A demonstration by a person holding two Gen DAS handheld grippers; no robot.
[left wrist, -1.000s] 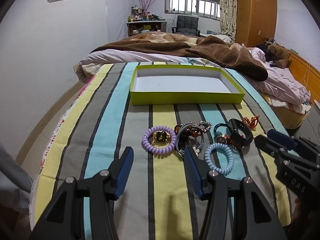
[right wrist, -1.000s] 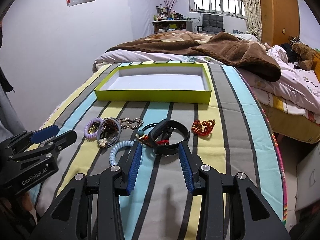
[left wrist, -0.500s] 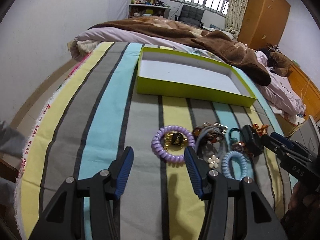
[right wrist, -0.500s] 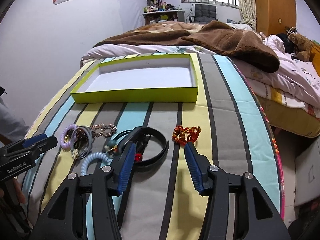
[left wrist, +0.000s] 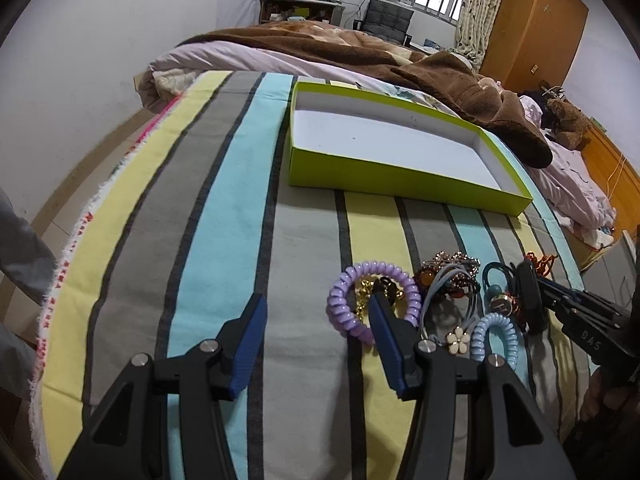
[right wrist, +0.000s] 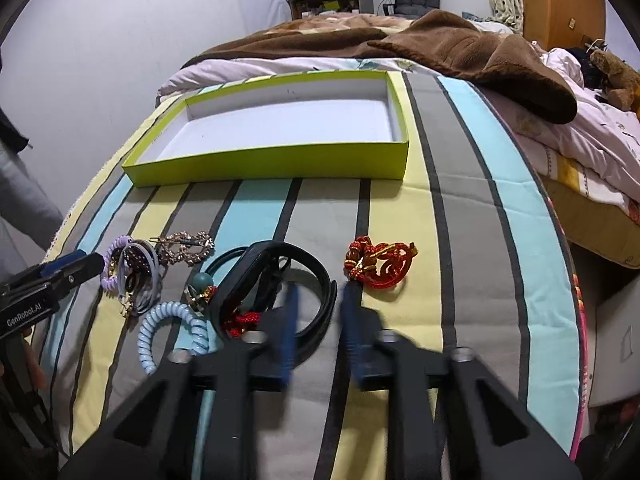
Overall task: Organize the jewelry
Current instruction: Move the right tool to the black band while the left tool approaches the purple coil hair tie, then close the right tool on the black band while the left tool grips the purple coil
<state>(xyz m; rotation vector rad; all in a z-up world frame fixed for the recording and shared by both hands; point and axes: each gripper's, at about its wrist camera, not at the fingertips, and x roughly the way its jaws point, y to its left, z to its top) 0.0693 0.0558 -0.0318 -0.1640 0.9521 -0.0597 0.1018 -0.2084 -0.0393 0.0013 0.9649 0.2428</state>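
Observation:
A shallow lime-green box (left wrist: 400, 178) (right wrist: 280, 160) with a white, empty inside lies on the striped cloth. In front of it lies a pile of jewelry: a purple coil tie (left wrist: 352, 312), a light blue coil tie (right wrist: 160, 328), a black wristband (right wrist: 316, 276), a red knotted bracelet (right wrist: 380, 264) and a rhinestone clip (right wrist: 188, 246). My left gripper (left wrist: 316, 312) is open, its right finger over the purple coil. My right gripper (right wrist: 318, 300) is open but narrow, its jaws either side of the black wristband's right edge, with the red bracelet just beyond its right finger.
The striped cloth (left wrist: 224, 240) covers a table that drops off at left and right. Behind it is a bed with a brown blanket (right wrist: 460, 44). A grey cabinet (right wrist: 616, 344) stands at the right. The other gripper shows in each view's edge.
Both grippers have moved forward and down toward the jewelry pile. The right gripper's jaws have narrowed and shifted right toward the wristband's edge and the red bracelet.

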